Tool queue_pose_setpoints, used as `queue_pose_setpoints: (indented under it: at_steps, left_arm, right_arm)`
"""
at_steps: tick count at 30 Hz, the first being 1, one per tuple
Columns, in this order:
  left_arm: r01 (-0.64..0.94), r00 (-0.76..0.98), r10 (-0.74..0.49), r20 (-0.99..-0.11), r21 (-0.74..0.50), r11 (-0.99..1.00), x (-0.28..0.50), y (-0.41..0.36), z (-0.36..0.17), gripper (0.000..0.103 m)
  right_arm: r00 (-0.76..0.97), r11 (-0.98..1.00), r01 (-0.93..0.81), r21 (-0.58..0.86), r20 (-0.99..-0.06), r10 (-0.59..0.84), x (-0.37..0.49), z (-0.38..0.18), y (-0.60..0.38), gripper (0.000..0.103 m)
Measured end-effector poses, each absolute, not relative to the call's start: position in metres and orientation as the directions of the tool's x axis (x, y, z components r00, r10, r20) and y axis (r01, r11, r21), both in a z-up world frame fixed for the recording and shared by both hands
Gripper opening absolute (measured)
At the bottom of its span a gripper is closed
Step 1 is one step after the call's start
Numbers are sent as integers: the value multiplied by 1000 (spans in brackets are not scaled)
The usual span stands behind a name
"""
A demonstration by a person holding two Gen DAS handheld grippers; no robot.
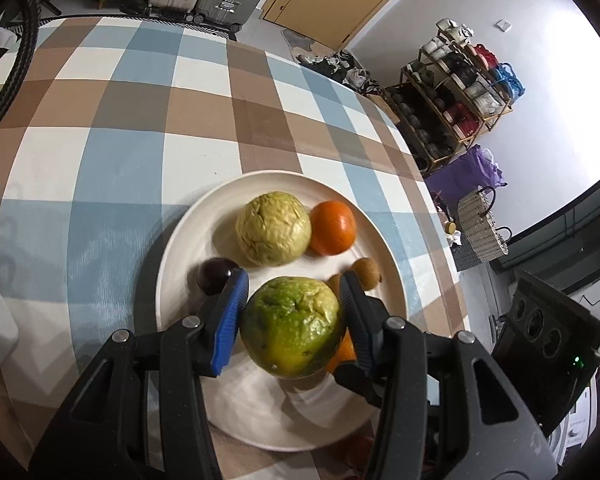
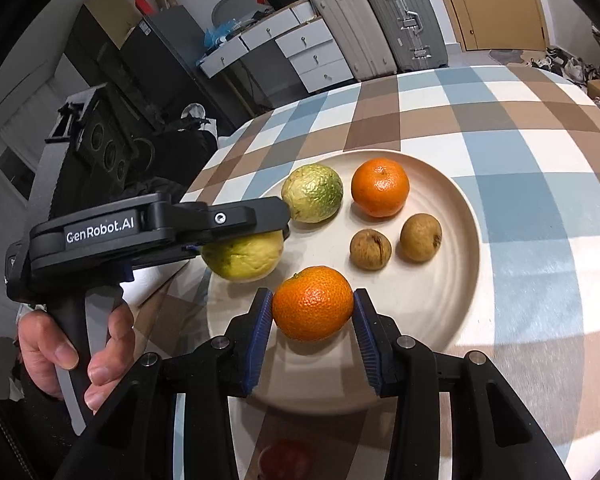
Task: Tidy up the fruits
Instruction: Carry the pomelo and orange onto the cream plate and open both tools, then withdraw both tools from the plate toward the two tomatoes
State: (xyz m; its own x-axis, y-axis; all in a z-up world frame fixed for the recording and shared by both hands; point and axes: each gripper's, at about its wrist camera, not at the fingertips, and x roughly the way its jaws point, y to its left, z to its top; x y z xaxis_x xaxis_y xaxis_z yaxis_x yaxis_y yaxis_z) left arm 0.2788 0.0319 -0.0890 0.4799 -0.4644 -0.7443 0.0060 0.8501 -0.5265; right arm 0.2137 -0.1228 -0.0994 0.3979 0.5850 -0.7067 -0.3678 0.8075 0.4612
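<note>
A cream plate (image 1: 188, 232) (image 2: 460, 280) on the checked tablecloth holds fruit. My left gripper (image 1: 294, 298) is shut on a green-yellow wrinkled fruit (image 1: 294, 326) just above the plate; it shows from the side in the right wrist view (image 2: 244, 258). My right gripper (image 2: 312, 312) is shut on an orange mandarin (image 2: 313, 303). On the plate lie a second green wrinkled fruit (image 1: 273, 228) (image 2: 313, 193), another mandarin (image 1: 333, 227) (image 2: 380, 187), two small brown fruits (image 2: 370, 249) (image 2: 421, 237) and a dark round fruit (image 1: 216, 274).
A red fruit (image 2: 286, 458) lies on the cloth at the plate's near edge, under my right gripper. The table edge (image 2: 236, 136) runs behind the plate, with suitcases (image 2: 380, 20) and drawers beyond. A shoe rack (image 1: 452, 96) stands on the floor.
</note>
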Motion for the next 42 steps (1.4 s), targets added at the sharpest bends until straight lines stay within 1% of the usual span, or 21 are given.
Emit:
queue_pose_setpoints:
  at_steps: [7,10,16,21,22,23,24,28,31,33,34,35,37,42]
  left_arm:
    - [9,492,-449,-746,-511,859,290,26,-92,45]
    - [10,492,-446,-748,-507,862,290,24,-92,45]
    - [-3,488,-440,-754,-506,863,291,22,-91,45]
    - [-13,501,-429,-751,-503,864,288,25,-85,45]
    - [-13,504,-425,-752,-499,867,287,25,-84,45]
    - [-14,506,-419,-754,-493,870,286,25,-82,45]
    - [-17,507,-411,-758,-485,874,285,24,-80,45]
    - [-17,518,-379,-767,-452,892,277,23,-71,45]
    - [-7,530,-352,-771,-418,908,267,20,-61,46]
    - [9,534,-344,-772,-402,916,259,17,-53,46]
    - [11,541,-335,-772,-392,920,254,16,-50,47]
    - [12,550,-318,-772,-374,927,247,16,-45,49]
    - [18,563,-301,-769,-353,935,237,14,-38,53]
    - [32,611,-261,-747,-306,951,205,10,-15,64]
  right_arm:
    - [393,816,-384,431,-724,567,228,-103,-112,41]
    - [393,814,-379,441,-720,573,232,-103,-111,41]
    - [417,841,-374,390,-740,528,233,-101,-105,42]
    - [435,853,-358,381,-740,513,231,-97,-107,43]
    - [439,850,-359,386,-733,519,231,-95,-108,44]
    - [442,846,-362,391,-727,525,230,-93,-109,49]
    - [449,845,-364,392,-721,528,228,-90,-110,51]
    - [470,841,-376,388,-703,534,220,-79,-114,51]
    - [497,845,-368,388,-686,532,209,-71,-123,55]
    - [516,849,-359,388,-676,527,200,-66,-131,62]
    - [526,851,-355,387,-670,524,196,-64,-135,64]
    - [537,854,-350,385,-664,520,191,-62,-139,67]
    - [560,860,-336,384,-653,510,180,-59,-150,70]
    - [599,869,-296,396,-632,492,156,-50,-172,88]
